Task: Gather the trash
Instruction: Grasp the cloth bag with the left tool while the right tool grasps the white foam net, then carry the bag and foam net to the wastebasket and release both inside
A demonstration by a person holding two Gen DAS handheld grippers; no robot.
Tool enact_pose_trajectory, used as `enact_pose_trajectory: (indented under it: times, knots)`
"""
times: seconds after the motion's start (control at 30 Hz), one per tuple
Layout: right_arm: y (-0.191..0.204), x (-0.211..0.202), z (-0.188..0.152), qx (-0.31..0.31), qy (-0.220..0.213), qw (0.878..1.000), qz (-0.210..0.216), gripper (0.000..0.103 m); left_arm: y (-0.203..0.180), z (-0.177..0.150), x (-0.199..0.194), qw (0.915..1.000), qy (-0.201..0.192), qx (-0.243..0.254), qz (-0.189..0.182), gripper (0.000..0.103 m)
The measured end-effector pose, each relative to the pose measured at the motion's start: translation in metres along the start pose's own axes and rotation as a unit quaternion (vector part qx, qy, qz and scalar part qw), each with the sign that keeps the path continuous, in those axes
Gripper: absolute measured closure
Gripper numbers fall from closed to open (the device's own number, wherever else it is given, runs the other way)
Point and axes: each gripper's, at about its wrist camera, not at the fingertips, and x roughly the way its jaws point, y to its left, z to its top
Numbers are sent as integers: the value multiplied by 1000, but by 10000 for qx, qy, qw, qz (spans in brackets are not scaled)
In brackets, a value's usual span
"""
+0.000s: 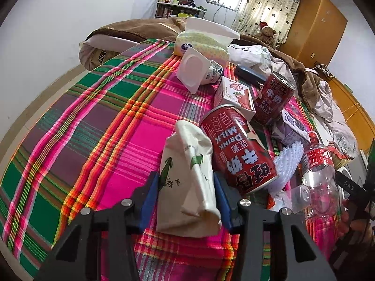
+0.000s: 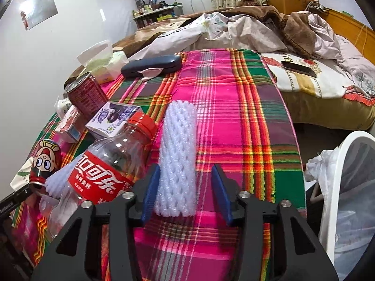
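In the left wrist view, my left gripper (image 1: 185,187) is shut on a crumpled cream paper bag (image 1: 185,149) with green arrows, both blue pads pressed against its sides. The bag rests on the plaid cloth (image 1: 93,128). In the right wrist view, a white foam net sleeve (image 2: 178,154) lies lengthwise between the fingers of my right gripper (image 2: 185,175). The left pad is against the sleeve and the right pad stands clear of it, so this gripper is open. An empty cola bottle (image 2: 105,164) lies just to its left.
Red milk cans (image 1: 236,149), small cartons (image 1: 234,93), a yogurt cup (image 1: 194,70) and a tissue pack (image 1: 201,44) crowd the cloth. A dark glasses case (image 2: 152,65) and a phone (image 2: 298,68) lie farther back. A white bin (image 2: 337,175) lined with a bag stands at the right.
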Motion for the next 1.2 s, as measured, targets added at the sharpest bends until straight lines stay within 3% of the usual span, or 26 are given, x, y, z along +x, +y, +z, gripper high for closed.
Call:
enact_pose_trajectory:
  times: [0.07, 0.17, 0.8, 1.2]
  knots:
    - [3, -1, 0, -42, -27, 10000, 40, 75, -1, 0, 0, 10000, 4, -12, -30, 57]
    - [6, -2, -1, -128, -65, 9999, 26, 80, -2, 1, -1, 10000, -14, 6, -21, 59]
    - [0, -30, -2, -22, -548, 9985, -9, 82, -15, 4, -33, 9990, -408, 203, 8, 60]
    - [-15, -58, -7, 197, -855, 9961, 9, 82, -56, 5, -57, 9958, -642, 612, -223, 60]
